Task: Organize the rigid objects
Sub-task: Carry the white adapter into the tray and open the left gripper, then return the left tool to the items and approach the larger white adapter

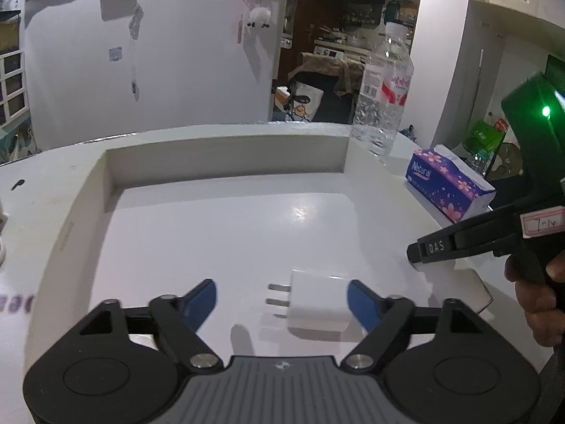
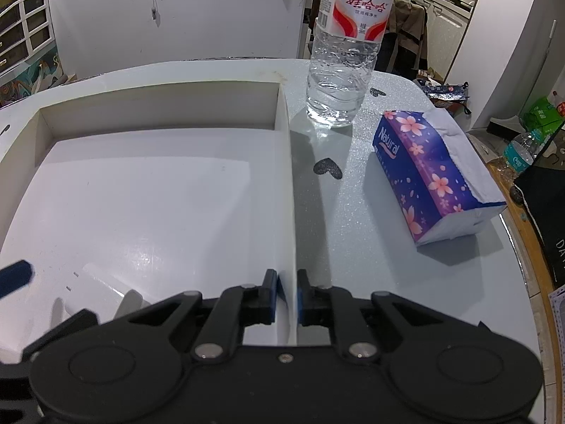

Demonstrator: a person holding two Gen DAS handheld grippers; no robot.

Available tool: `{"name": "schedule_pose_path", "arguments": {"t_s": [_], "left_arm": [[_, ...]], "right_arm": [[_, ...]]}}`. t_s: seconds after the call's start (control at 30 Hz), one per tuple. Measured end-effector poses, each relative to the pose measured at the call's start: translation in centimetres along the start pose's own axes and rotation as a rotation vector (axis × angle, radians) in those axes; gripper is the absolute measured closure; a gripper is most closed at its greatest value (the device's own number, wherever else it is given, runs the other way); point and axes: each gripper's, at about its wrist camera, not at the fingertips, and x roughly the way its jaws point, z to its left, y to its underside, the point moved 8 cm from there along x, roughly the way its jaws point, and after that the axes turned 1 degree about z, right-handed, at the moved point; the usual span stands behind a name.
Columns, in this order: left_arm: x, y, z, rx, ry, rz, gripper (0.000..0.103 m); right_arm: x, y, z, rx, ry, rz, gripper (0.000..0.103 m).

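Glossy white plastic charger (image 1: 319,300), metal prongs; matt white tray (image 2: 286,190); clear plastic bottle (image 2: 344,53); glittery table (image 2: 356,212).

Both fisheye views were dim and bluish, with light that seemed to come from overhead. A soft glare patch sat on the glossy floor of the white tray (image 1: 226,233), and it showed again in the right wrist view (image 2: 152,247). The charger (image 1: 319,300) threw a faint shadow toward the camera; the water bottle (image 2: 348,46) cast a longer one forward across the table (image 2: 370,247). Straight lines bowed near the edges — corners went black. A blue fingertip (image 2: 16,275) was smeared by blur at the left edge, and a green indicator light (image 1: 546,111) flared brightly.
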Motion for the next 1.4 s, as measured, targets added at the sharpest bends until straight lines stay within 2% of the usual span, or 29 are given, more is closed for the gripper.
{"name": "schedule_pose_path", "arguments": {"t_s": [0.1,0.27,0.47,0.6,0.73,1.03,1.4], "left_arm": [[-1.3,-0.1,1.2,-0.012,-0.012,-0.035,0.008],[-3.7,-0.5,3.4,-0.007,-0.048,-0.091,0.004],[-5.8,0.0,7.1,-0.010,-0.116,-0.116,0.003],[-7.2,0.7,10.0,-0.025,-0.170,-0.128,0.003],[-8.3,1.3,12.9,-0.055,-0.225,-0.140,0.003],[-11.2,2.7,19.4,-0.150,-0.362,-0.169,0.003],[-14.3,4.1,25.5,-0.222,-0.489,-0.205,0.003]], "right_arm": [[0.0,0.0,0.0,-0.002,0.001,0.000,0.092],[-0.1,0.0,0.1,-0.010,0.005,-0.001,0.092],[-0.3,0.1,0.4,-0.034,0.019,-0.001,0.091],[-1.3,-0.2,-0.1,-0.024,0.029,-0.032,0.086],[-2.0,-0.2,-0.2,-0.015,-0.005,-0.048,0.096],[-1.8,-0.4,-0.1,-0.013,0.001,-0.057,0.096],[-1.8,-0.4,0.0,-0.016,0.011,-0.062,0.096]]}}
